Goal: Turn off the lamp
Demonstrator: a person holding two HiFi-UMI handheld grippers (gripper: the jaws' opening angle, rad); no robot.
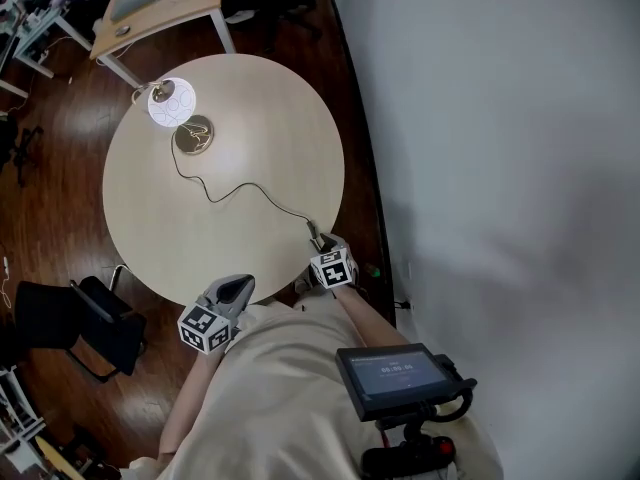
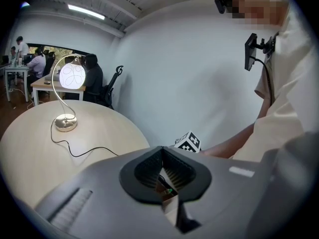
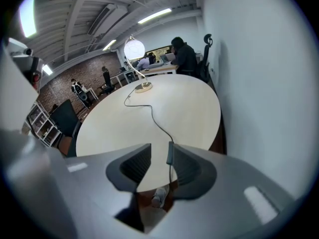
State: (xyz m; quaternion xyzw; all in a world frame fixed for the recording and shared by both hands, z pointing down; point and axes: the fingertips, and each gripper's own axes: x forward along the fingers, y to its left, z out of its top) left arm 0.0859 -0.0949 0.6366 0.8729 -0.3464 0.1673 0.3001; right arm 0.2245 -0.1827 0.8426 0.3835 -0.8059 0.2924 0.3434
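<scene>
The lamp stands at the far left of the round table [image 1: 270,98], its globe shade [image 1: 171,102] lit above a brass base [image 1: 193,135]. Its black cord [image 1: 240,190] snakes to the near right edge and carries an inline switch [image 3: 170,152]. My right gripper [image 3: 159,146] points down over that edge, open, with the switch between its jaws, close against the right pad. In the head view the right gripper [image 1: 316,236] sits on the cord's end. My left gripper [image 2: 161,148] hovers off the near edge, shut and empty. The lit globe [image 2: 72,76] also shows far away in the left gripper view.
A white wall [image 1: 500,118] runs close along the table's right side. A black chair [image 1: 95,318] stands at the near left. Desks with seated people [image 3: 182,54] lie beyond the lamp. A small screen [image 1: 395,373] hangs at the person's chest.
</scene>
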